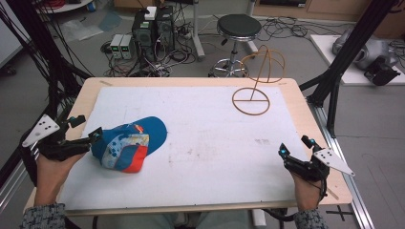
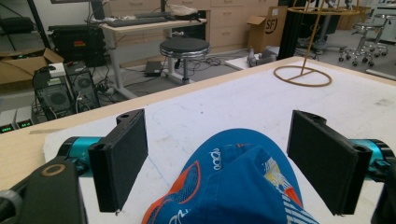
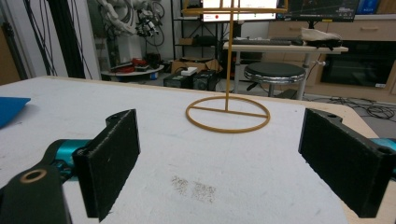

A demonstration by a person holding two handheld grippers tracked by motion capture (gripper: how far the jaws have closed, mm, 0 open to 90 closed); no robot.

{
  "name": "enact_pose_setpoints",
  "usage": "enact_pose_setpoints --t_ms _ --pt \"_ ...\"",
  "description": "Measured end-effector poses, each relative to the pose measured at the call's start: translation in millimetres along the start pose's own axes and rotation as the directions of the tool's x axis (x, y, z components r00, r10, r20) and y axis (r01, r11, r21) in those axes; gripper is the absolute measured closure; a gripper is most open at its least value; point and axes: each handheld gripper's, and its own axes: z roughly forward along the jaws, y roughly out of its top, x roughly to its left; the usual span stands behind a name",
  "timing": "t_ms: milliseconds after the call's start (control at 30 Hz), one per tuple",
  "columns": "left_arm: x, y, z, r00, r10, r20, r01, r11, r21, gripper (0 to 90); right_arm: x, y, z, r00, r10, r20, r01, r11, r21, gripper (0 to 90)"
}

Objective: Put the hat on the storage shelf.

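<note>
White sheet [image 1: 200, 143] covers pale wood worktop [image 1: 291, 88]; lab floor beyond with black stool [image 1: 239, 26], computer towers [image 1: 153, 28], cables. Blue-orange fabric cap [image 1: 128, 143] near left edge, between spread left tongs [image 1: 86, 126], untouched. Right tongs [image 1: 296, 145] released, near right edge. Right gripper view: wire stand [image 3: 228, 114], faint smudge on sheet.

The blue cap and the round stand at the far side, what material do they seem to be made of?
The cap: soft woven cloth, matte, with printed panels and orange mesh; it sags and creases. The stand: thin rod bent into rings, tan and smooth, probably painted metal wire or possibly rattan.
</note>
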Motion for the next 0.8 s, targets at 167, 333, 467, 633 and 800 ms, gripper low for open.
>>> enact_pose_setpoints --t_ms 167,333,467,633,800 --pt "-2.5 -0.3 2.1 1.0000 0.005 0.001 -0.005 1.0000 -0.001 20.9 -0.8 0.2 -1.6 1.0000 0.001 0.006 -0.001 1.000 0.003 11.8" --pt "-5.0 0.3 4.8 1.0000 0.009 0.002 -0.009 1.0000 0.001 21.3 1.2 0.5 -1.1 1.0000 -0.003 -0.002 0.003 1.000 0.003 11.8" --pt "-9.5 -2.0 11.1 0.9998 0.017 0.013 -0.017 0.9999 0.002 24.7 1.4 0.3 -1.8 1.0000 -0.006 0.002 0.006 1.000 0.003 11.8" --pt "-14.2 -9.8 21.9 0.9994 0.016 0.030 -0.017 0.9997 0.016 26.4 1.6 0.8 -1.6 1.0000 -0.004 -0.001 0.004 1.000 0.002 11.8" --pt "-17.5 -16.0 29.9 0.9991 0.029 0.032 -0.031 0.9978 0.059 28.6 1.5 0.2 -0.8 1.0000 -0.003 -0.002 0.003 1.000 0.008 11.8"
